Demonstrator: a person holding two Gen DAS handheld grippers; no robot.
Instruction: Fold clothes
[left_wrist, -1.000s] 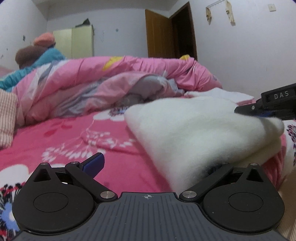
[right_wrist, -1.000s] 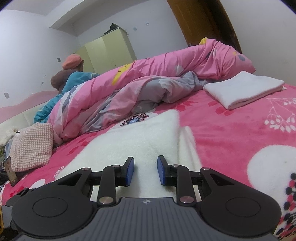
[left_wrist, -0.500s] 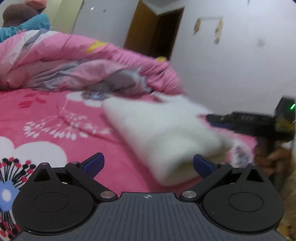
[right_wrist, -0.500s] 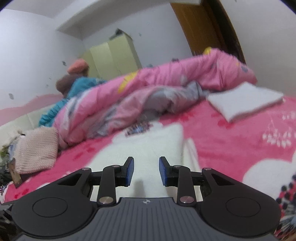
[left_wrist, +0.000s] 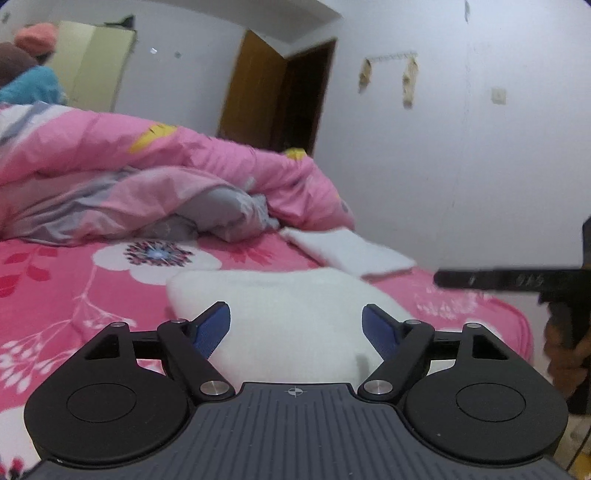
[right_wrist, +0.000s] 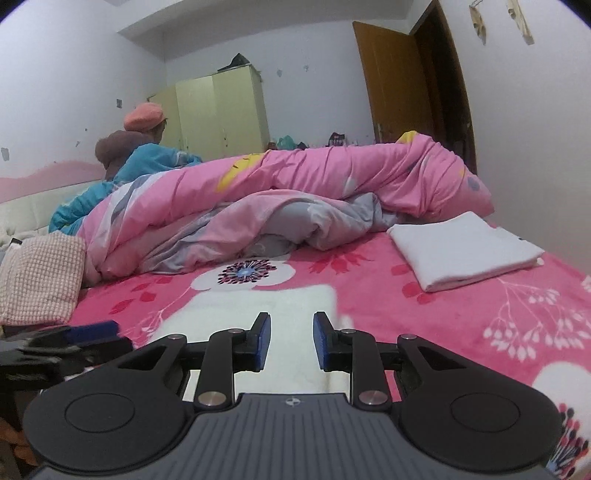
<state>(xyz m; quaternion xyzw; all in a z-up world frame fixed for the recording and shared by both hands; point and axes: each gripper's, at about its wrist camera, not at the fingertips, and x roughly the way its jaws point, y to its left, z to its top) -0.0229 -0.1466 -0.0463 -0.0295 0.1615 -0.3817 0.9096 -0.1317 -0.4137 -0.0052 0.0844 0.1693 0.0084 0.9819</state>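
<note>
The pink floral bed (right_wrist: 461, 317) spread ahead of both tools, a crumpled pink duvet (right_wrist: 295, 192) beyond. The fluffy white garment (left_wrist: 280, 317) lay between the left tool's (left_wrist: 296, 325) closing, non-gripping pads. The right tool (right_wrist: 290, 341), narrowly parted, clamped nothing above it.

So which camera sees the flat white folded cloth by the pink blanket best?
The right wrist view. There the folded white cloth lies sharp and whole on the bed, beside the pink quilt. In the left wrist view it is blurred, and the fluffy white garment hides its near edge.
</note>
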